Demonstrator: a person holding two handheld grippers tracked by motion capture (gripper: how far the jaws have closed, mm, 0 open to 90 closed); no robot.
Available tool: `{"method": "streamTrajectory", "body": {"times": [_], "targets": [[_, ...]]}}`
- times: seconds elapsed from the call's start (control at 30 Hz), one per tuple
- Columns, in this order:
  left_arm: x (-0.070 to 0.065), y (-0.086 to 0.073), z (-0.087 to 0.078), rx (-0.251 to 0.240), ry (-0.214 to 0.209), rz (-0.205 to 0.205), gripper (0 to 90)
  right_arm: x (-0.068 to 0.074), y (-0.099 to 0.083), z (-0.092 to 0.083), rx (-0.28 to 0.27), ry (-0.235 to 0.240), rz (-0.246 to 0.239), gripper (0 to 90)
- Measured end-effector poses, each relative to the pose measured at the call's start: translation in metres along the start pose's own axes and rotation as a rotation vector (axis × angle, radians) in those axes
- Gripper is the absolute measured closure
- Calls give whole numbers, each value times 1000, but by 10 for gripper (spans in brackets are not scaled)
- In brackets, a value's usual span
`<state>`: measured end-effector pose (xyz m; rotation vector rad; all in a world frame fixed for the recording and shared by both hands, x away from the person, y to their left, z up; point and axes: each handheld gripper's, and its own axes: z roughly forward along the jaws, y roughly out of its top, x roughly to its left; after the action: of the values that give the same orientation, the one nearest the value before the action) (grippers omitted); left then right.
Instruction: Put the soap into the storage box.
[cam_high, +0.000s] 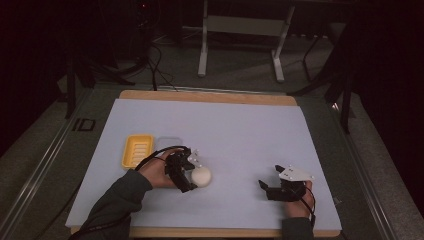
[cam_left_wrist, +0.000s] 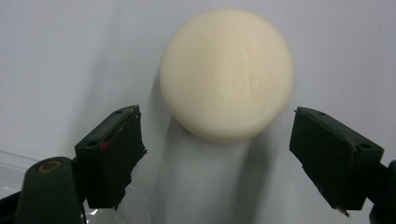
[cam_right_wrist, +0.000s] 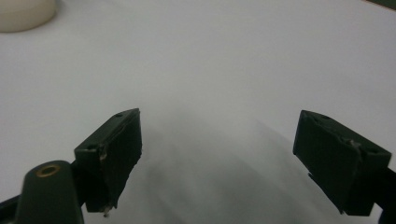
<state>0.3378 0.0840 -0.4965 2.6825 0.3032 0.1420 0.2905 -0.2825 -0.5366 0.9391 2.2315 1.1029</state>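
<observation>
table (cam_high: 240, 125): white sheet over a wooden board, dim room
soap dish (cam_high: 137, 149): yellow, left-centre of sheet, just behind the left hand; a clear tray (cam_high: 169, 141) touches its right side
right gripper (cam_high: 269, 186): near right front edge, jaws spread, nothing between them, bare sheet ahead
left gripper (cam_high: 192, 172): jaws spread wide, not touching the soap
soap (cam_left_wrist: 227, 72): round cream bar, flat on sheet, just ahead of the left jaws, centred on the gap
</observation>
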Motion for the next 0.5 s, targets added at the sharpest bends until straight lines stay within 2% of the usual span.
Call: {"method": "streamTrajectory", "body": {"times": [0.5], "targets": [[-2, 7, 10, 36, -5, 20, 179, 0, 0, 0, 0, 0, 0, 153]]}}
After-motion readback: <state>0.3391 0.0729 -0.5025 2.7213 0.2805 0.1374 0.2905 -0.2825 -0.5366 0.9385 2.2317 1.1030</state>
